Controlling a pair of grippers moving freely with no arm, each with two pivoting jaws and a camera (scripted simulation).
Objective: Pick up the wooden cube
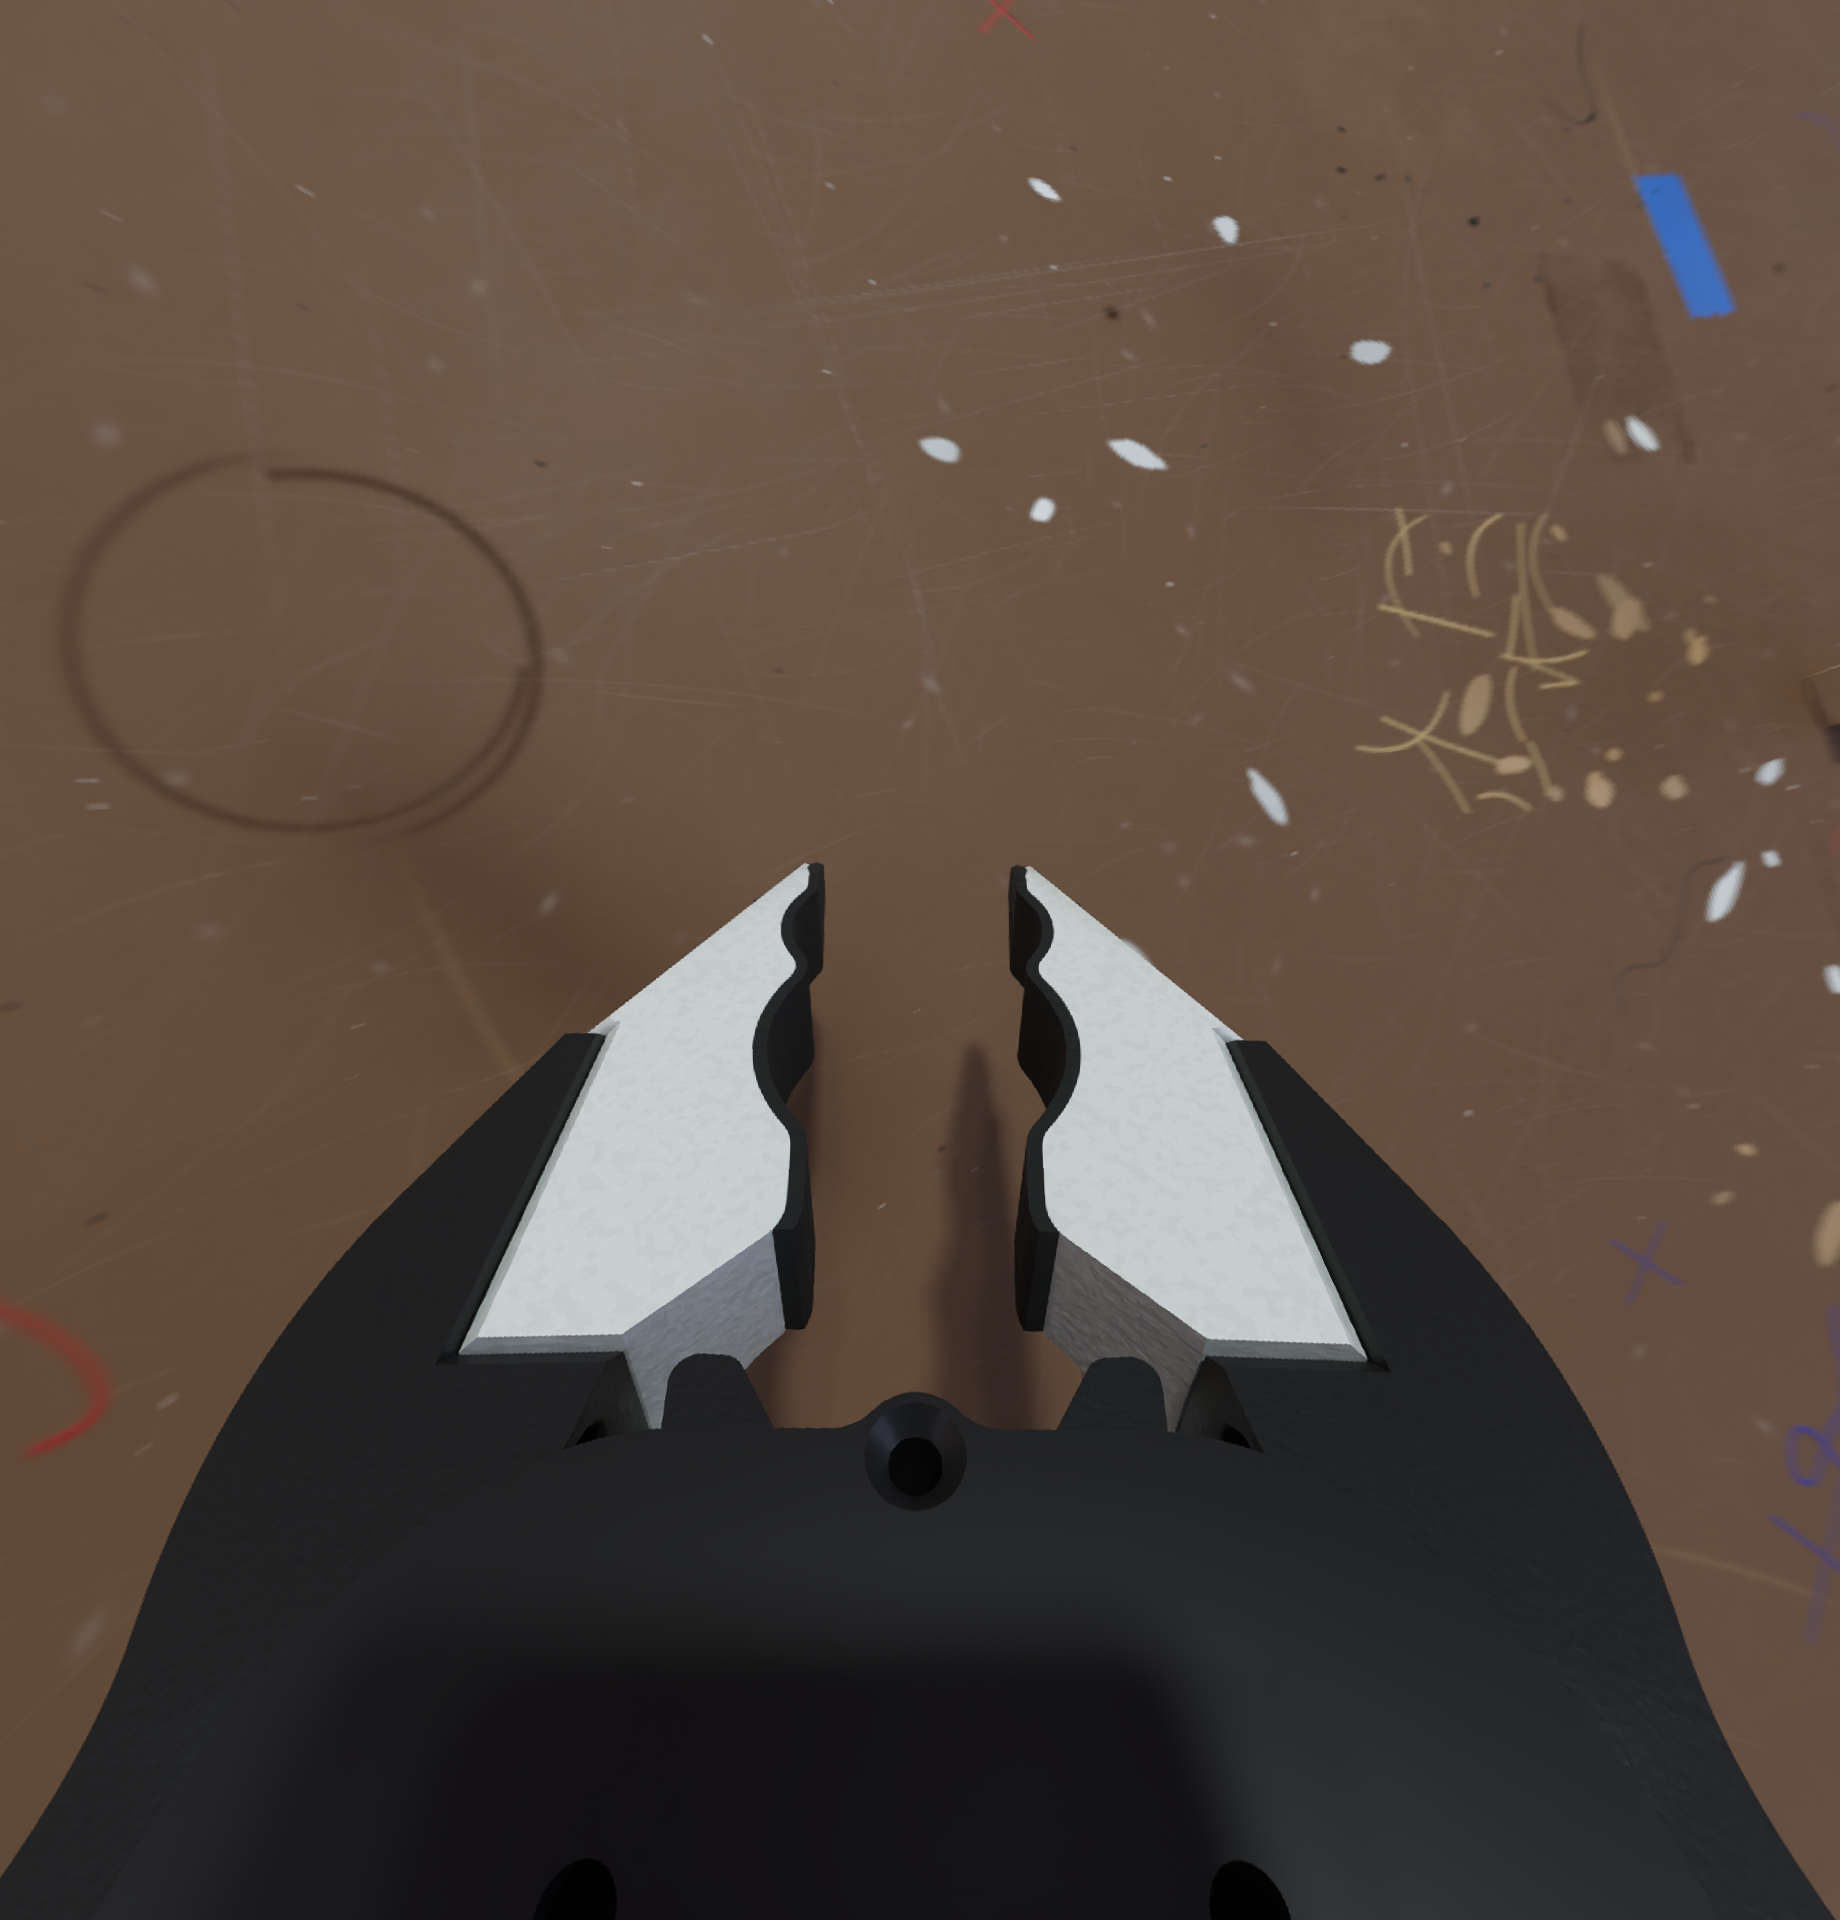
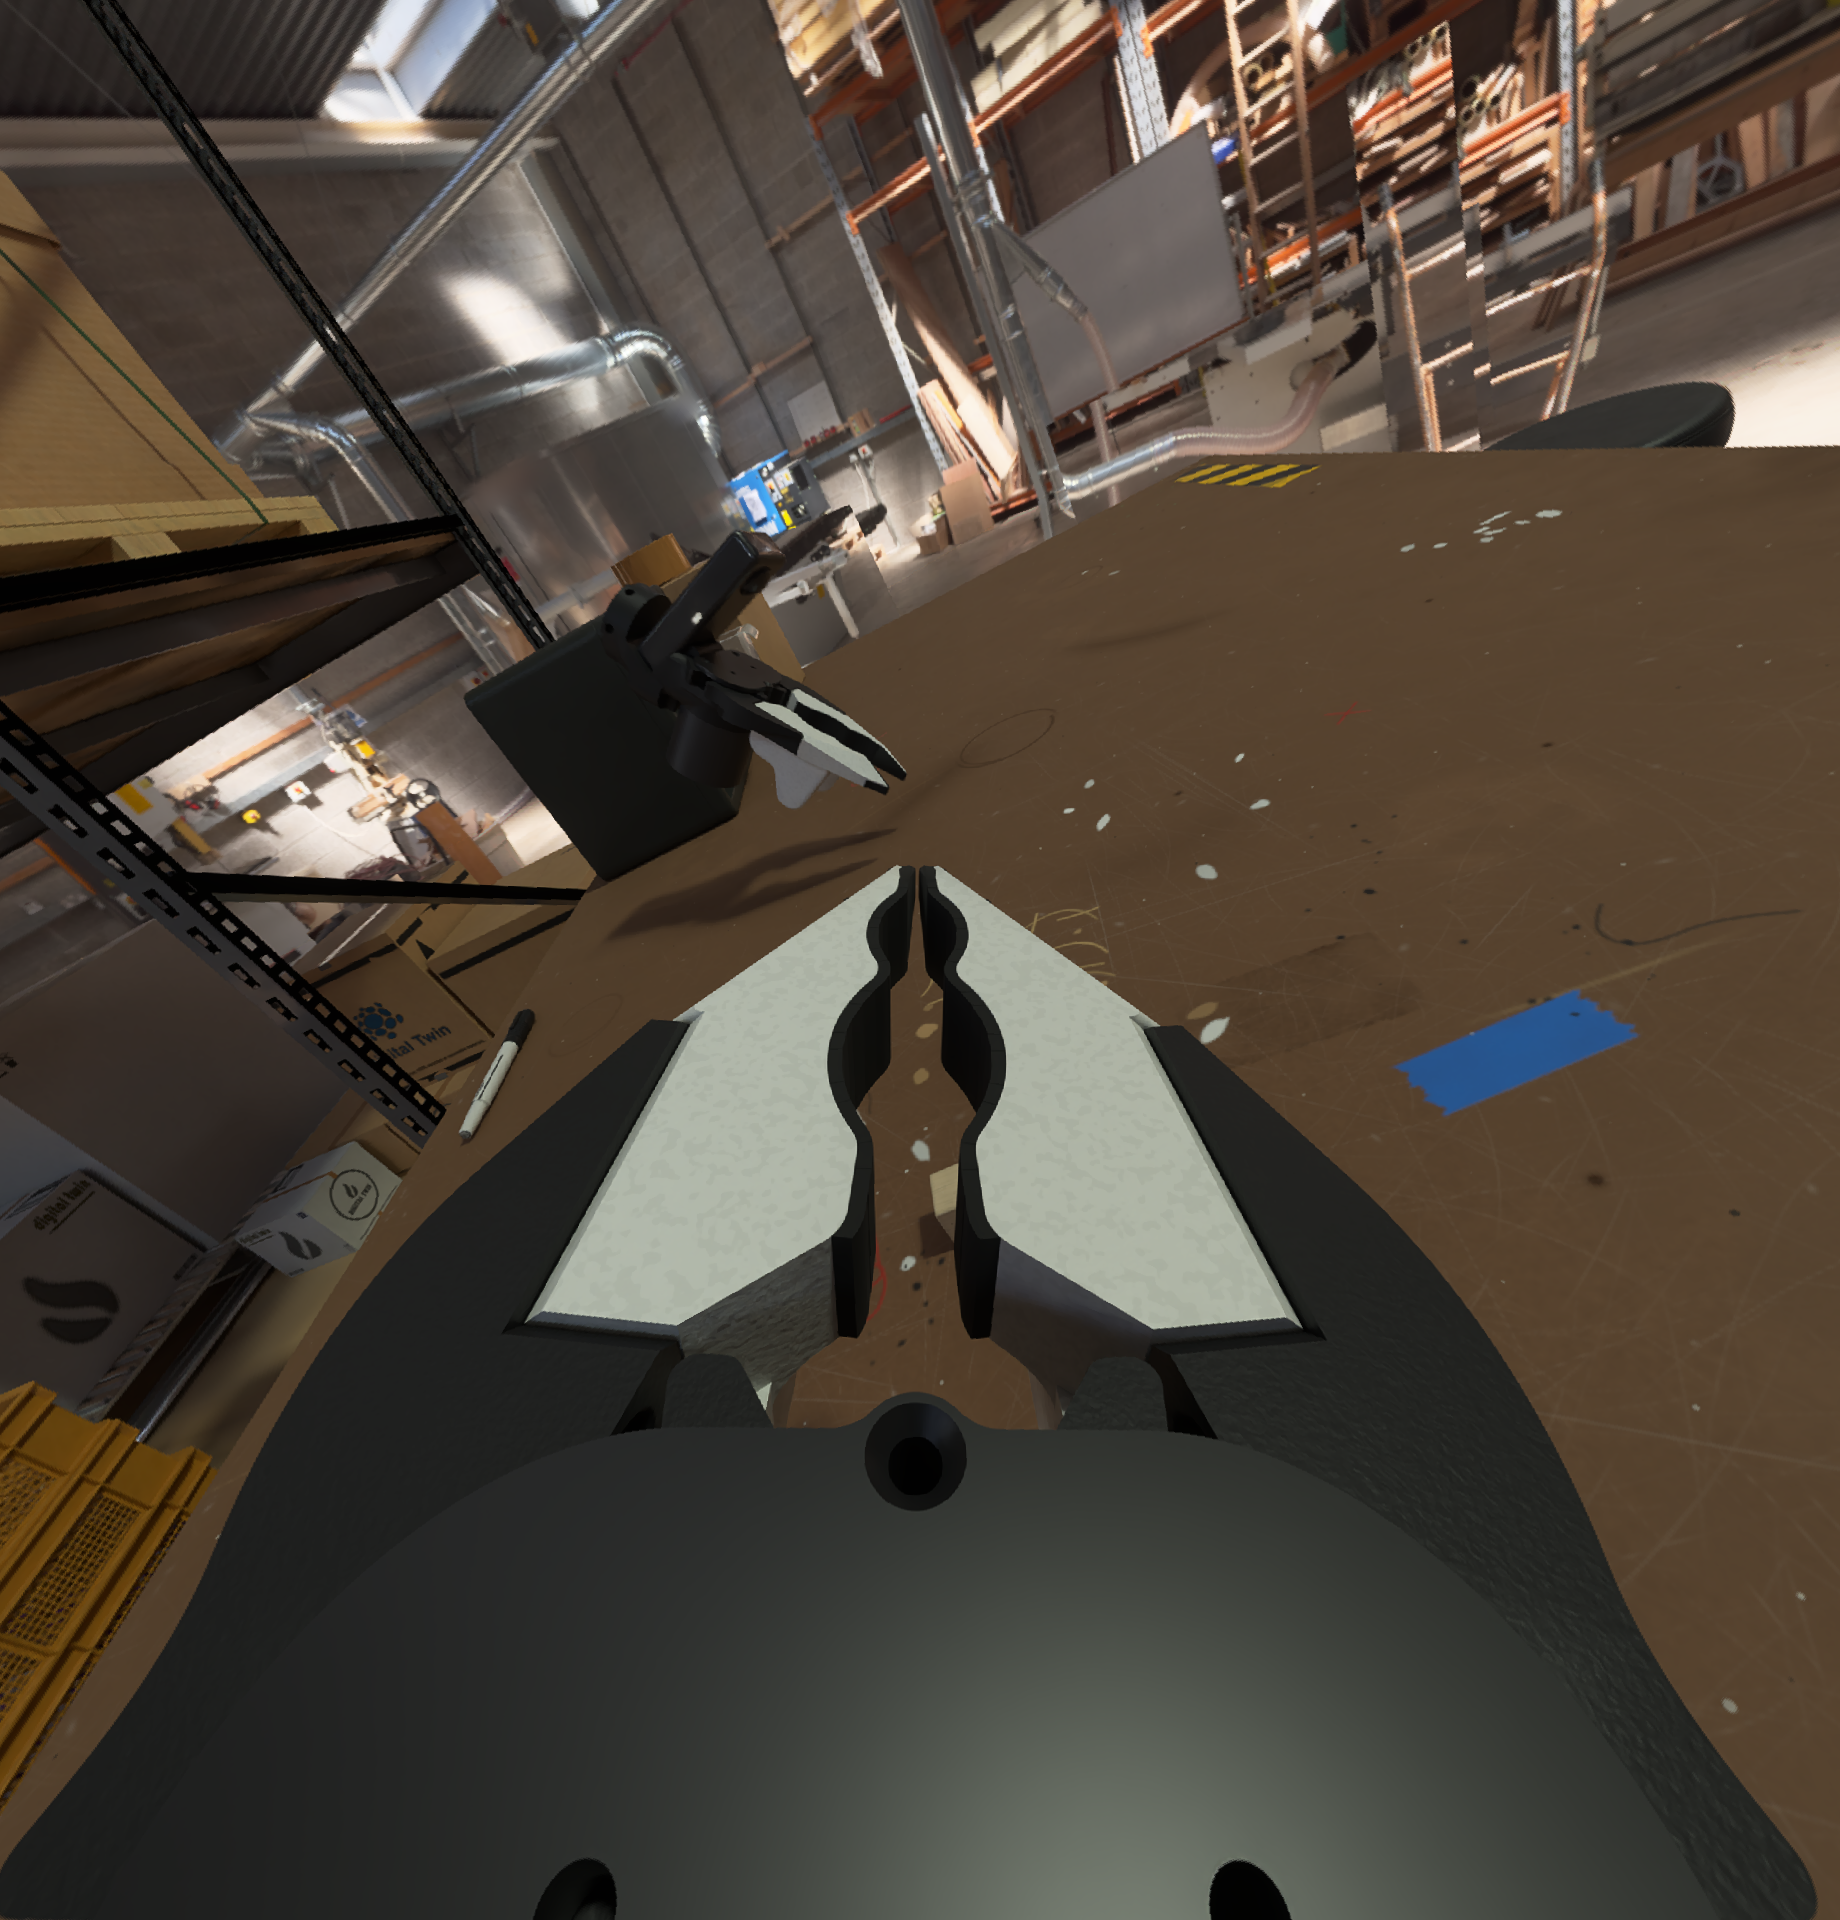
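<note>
My left hand-held gripper (image 1: 916, 883) hovers spread above bare worktop (image 1: 687, 312). My right hand-held gripper (image 2: 916, 878) is nearly pressed together, pinching nothing. The wooden cube (image 2: 943, 1187) sits on the worktop below its fingers, near the left edge.

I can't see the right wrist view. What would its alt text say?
The right tool, nearly shut and empty, hangs over a scuffed brown table, with a small wooden cube glimpsed between its fingers. The left tool hovers farther off, near blue tape and a marker.
</note>
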